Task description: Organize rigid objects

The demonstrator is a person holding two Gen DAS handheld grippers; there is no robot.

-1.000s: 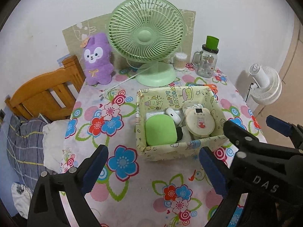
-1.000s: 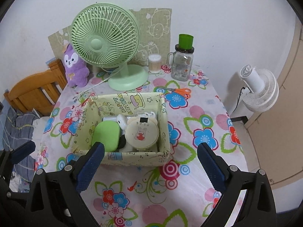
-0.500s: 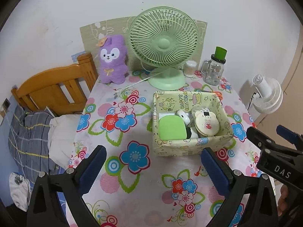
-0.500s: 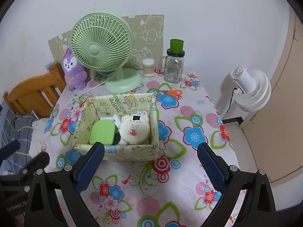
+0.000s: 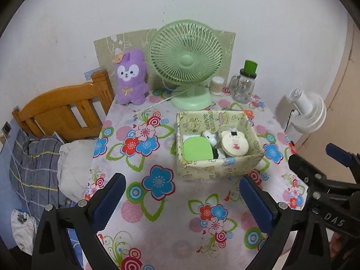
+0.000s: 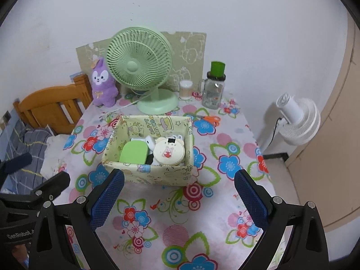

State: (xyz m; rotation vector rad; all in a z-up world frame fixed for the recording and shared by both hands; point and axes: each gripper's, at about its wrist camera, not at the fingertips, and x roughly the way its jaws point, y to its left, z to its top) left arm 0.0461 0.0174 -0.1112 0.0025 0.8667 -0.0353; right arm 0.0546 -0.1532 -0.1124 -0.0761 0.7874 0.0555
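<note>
Both claws are spread wide with nothing in them, the left claw and the right claw side by side above the flowery surface. Just ahead of their tips sits the yellow box, with a green case, a white earbud case and a round bear tin packed inside. Farther ahead stand a green fan, a purple bunny toy and a jar with a green lid.
</note>
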